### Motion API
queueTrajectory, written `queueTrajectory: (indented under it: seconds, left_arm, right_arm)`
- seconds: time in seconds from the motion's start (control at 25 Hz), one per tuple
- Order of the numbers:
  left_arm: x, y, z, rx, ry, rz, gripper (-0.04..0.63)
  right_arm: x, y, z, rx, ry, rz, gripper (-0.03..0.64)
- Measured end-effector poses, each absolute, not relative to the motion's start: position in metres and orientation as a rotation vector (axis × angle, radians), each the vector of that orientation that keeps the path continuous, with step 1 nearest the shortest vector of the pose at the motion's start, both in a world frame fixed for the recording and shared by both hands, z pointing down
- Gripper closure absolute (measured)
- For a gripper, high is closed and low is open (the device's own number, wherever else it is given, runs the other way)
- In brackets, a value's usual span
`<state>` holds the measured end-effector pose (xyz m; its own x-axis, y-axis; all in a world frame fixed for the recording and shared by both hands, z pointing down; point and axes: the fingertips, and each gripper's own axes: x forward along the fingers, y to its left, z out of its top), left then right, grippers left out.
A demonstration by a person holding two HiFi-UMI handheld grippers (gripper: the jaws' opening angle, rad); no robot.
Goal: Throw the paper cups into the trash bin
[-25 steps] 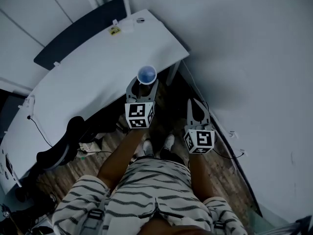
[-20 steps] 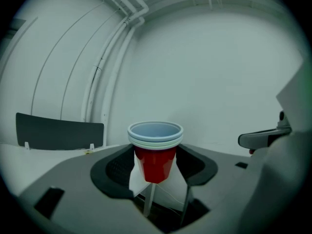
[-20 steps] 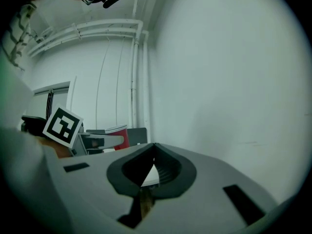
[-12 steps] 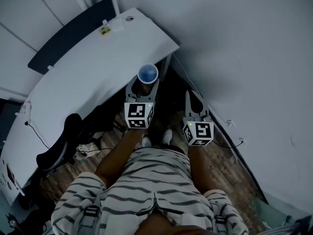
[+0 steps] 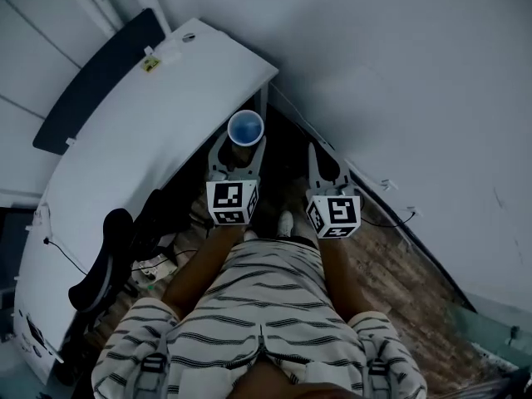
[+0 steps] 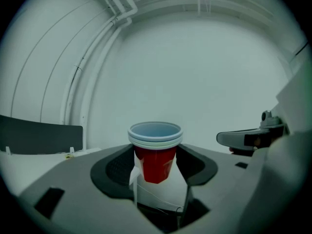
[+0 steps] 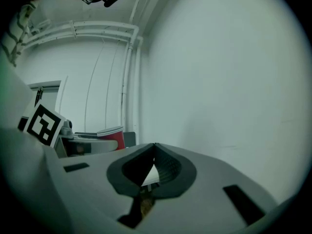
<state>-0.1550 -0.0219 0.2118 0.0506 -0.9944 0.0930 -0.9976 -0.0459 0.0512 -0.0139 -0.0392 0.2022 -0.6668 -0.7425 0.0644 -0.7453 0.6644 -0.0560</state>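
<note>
Furthest left, a white desk (image 5: 141, 131) runs up the head view, with a dark panel (image 5: 91, 81) along its far edge and a black office chair (image 5: 104, 256) tucked under its near side. Cables (image 5: 154, 264) lie on the floor below the chair.

Next comes the left claw (image 5: 239, 146), held out level in front of the person. It grips the paper cups (image 5: 246, 127), a nested stack that stands upright with the open mouth up. In the left gripper view the stack is red with pale rims, and the two dark pads press on its sides just under the rims. From the head view the stack sits just off the desk's edge, over the dark gap between the desk and the wall (image 5: 399, 81).

Just right of it is the right claw (image 5: 320, 152), also level and about as far forward. Its jaws are closed tip to tip with nothing between them, as the right gripper view shows.

Below both claws are the person's striped shorts (image 5: 266, 306) and shoes (image 5: 285, 221). A wooden floor (image 5: 391, 281) runs off to the right along the foot of the wall.
</note>
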Motion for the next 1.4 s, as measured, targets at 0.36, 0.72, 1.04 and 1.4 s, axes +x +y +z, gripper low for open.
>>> queueTrajectory:
  seconds: [0.36,0.72,1.04,1.4]
  left_arm:
    - [-0.12,-0.014,0.218,2.301,-1.992,0.067,0.31]
    - [-0.082,-0.006,0.234,2.379,-1.84,0.104,0.31]
    - [-0.06,-0.003,0.264,2.385,-1.73,0.159,0.31]
    - [-0.036,-0.037,0.325,2.305,-1.672,0.291,0.31]
  right_arm:
    - [0.015,-0.025,0.204,1.385,-2.789,0.105,0.607]
    - [0.052,-0.005,0.217,1.501,-2.699,0.15,0.607]
    - [0.072,0.005,0.239,1.563,-2.627,0.225,0.607]
    - [0.098,-0.014,0.294,1.561,-2.553,0.369,0.607]
